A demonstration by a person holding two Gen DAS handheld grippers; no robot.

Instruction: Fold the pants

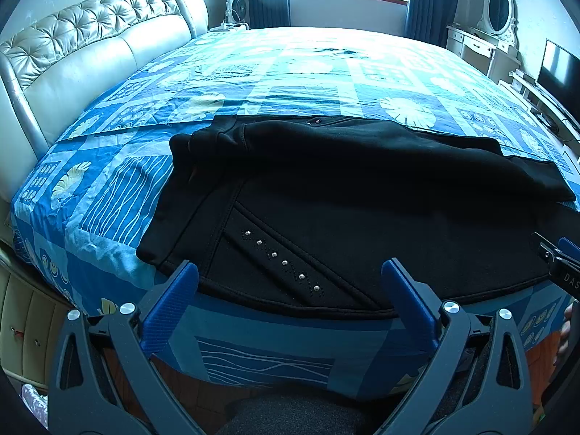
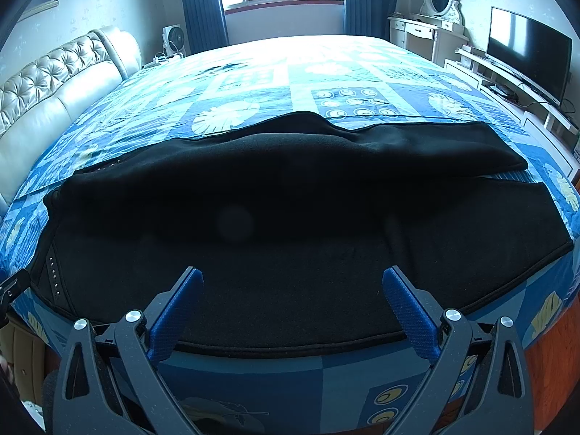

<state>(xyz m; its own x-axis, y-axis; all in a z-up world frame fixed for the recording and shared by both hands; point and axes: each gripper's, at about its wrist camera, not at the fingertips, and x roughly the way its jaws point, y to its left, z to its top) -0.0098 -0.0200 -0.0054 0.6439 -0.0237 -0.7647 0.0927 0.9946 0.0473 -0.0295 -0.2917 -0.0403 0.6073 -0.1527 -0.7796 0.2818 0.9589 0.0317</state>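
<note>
Black pants (image 1: 362,195) lie across the near part of the bed, folded lengthwise with one leg over the other. The waistband is at the left and a line of silver studs (image 1: 282,262) runs along the pocket. The leg ends reach the right side (image 2: 507,217). My left gripper (image 1: 290,275) is open at the bed's near edge, just in front of the pocket and the pants' near hem. My right gripper (image 2: 291,284) is open too, its blue fingertips over the near hem at mid-leg. Neither holds cloth. Part of the right gripper (image 1: 560,257) shows at the left wrist view's right edge.
The bed carries a blue patterned bedspread (image 1: 290,72) with a padded headboard (image 1: 83,47) at the left. A dressing table with a mirror (image 2: 431,25) and a TV (image 2: 525,50) on a low stand line the right wall. A fan (image 2: 173,40) stands beyond the bed under the window.
</note>
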